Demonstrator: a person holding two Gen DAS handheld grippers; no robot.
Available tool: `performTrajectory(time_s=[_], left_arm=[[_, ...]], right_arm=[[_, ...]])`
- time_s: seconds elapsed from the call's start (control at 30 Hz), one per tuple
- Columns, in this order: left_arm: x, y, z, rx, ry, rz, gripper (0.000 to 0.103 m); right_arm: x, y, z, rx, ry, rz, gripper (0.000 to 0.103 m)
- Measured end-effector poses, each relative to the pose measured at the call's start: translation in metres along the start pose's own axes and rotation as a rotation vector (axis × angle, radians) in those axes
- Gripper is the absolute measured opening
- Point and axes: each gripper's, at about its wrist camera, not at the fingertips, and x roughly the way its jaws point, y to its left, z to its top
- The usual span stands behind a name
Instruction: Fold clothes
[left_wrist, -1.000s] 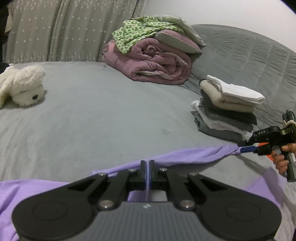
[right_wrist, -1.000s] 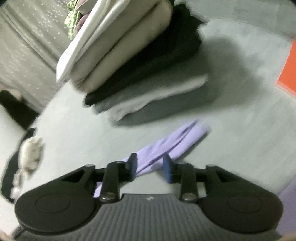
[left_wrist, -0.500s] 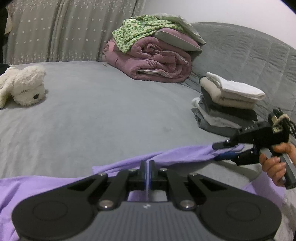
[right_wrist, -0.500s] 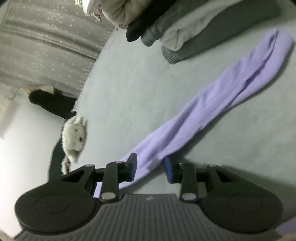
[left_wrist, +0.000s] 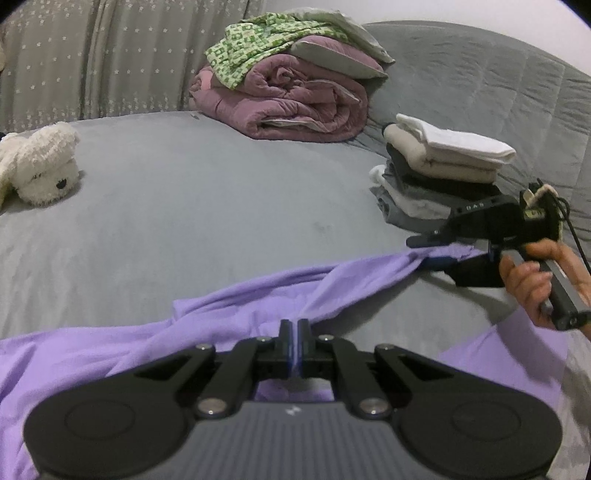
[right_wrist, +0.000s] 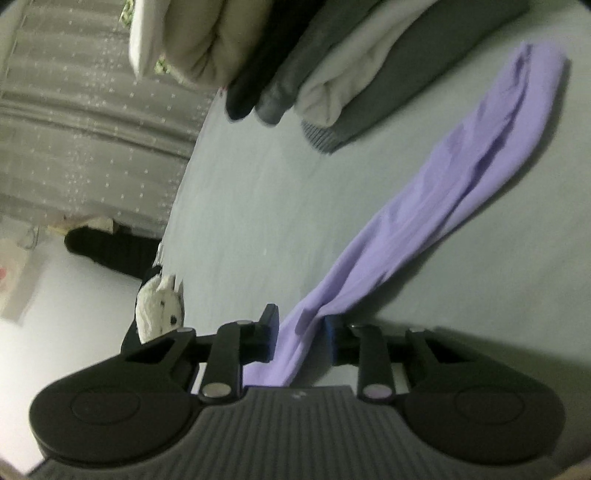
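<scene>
A purple garment (left_wrist: 229, 314) lies spread on the grey bed (left_wrist: 207, 206). My left gripper (left_wrist: 294, 330) is shut on a fold of its cloth near the front. One long purple sleeve (right_wrist: 436, 206) stretches away to the right. My right gripper (right_wrist: 301, 325) has its jaws apart with the sleeve lying between them; it also shows in the left wrist view (left_wrist: 439, 251) at the sleeve's end, held by a hand.
A stack of folded clothes (left_wrist: 439, 173) stands at the right, close to the right gripper, also in the right wrist view (right_wrist: 332, 62). A rolled mauve quilt with green cloth (left_wrist: 291, 96) lies at the back. A white plush dog (left_wrist: 40, 162) lies at the left.
The right gripper has rolled and drawn back along the sleeve toward the front, and more of the sleeve shows ahead of it. The purple cloth has bunched toward the left gripper, which stays shut.
</scene>
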Motion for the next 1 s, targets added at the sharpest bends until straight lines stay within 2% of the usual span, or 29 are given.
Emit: performTrajectory(time_s=[0.4,0.63,0.73,0.9,1.0], left_arm=[[-0.005,0.004,-0.006,0.004,0.011,-0.003,0.002],[-0.003,0.005,-0.008,-0.005,0.018,-0.013,0.002],[-0.001,0.008,-0.008,-0.023,0.018,-0.024,0.002],[0.0,0.011,-0.006,-0.05,0.011,-0.04,0.002],[-0.001,0.012,-0.004,-0.067,-0.002,-0.054,0.002]], right_arm=[[-0.004,-0.015,0.011,0.07,-0.122,-0.004,0.022],[-0.007,-0.023,0.019,0.076,-0.192,-0.039,0.012],[-0.01,-0.024,0.023,0.064,-0.226,-0.046,0.006],[-0.017,-0.013,0.027,0.019,-0.277,-0.028,0.005],[-0.023,0.007,0.027,-0.064,-0.319,-0.023,0.005]])
